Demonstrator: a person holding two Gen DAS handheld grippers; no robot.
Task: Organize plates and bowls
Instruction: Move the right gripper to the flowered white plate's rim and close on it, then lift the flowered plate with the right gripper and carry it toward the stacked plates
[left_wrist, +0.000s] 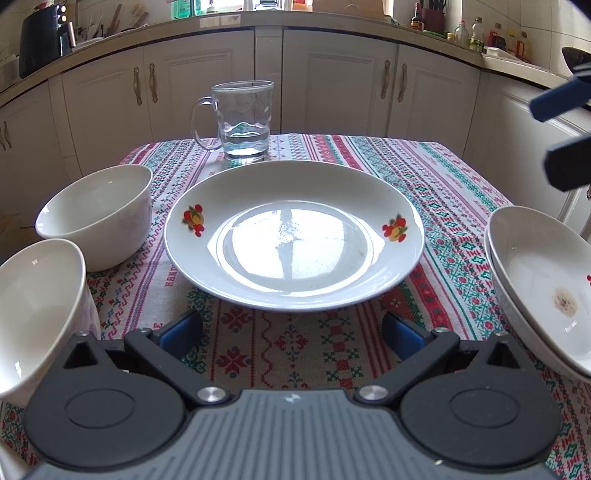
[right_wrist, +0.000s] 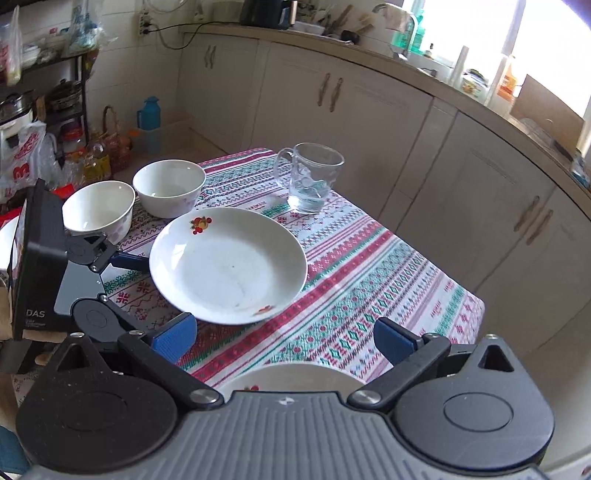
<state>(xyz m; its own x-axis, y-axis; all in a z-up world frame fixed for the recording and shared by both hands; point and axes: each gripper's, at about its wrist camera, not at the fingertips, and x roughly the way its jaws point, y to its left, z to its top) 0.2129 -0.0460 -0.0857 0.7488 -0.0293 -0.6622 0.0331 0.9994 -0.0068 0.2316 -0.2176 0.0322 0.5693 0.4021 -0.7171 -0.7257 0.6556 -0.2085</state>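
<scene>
- The left tongs (left_wrist: 291, 328) stand wide and empty, low over the near edge of the tabletop (left_wrist: 369, 162), their blue pads either side of the near rim of the fruit-patterned plate (left_wrist: 293, 236) but not pressing on it.
- The right tongs (right_wrist: 284, 338) are also spread wide with nothing between them, raised above the right part of the tabletop.
- By the left edge sit two white bowls: the near bowl (left_wrist: 37, 314) and the far bowl (left_wrist: 99, 214), close together but not nested.
- The fruit-patterned plate lies flat in the middle; behind it, at the far edge, stands a glass mug (left_wrist: 240, 122) with a little water.
- At the right edge rests a stack of plates (left_wrist: 539, 280), the top one bearing a brown stain.
- Judged from this, the middle plate is the step in hand; the stack looks its likely home.
- The next move calls for closing on its rim and lifting level, clear of the mug.
</scene>
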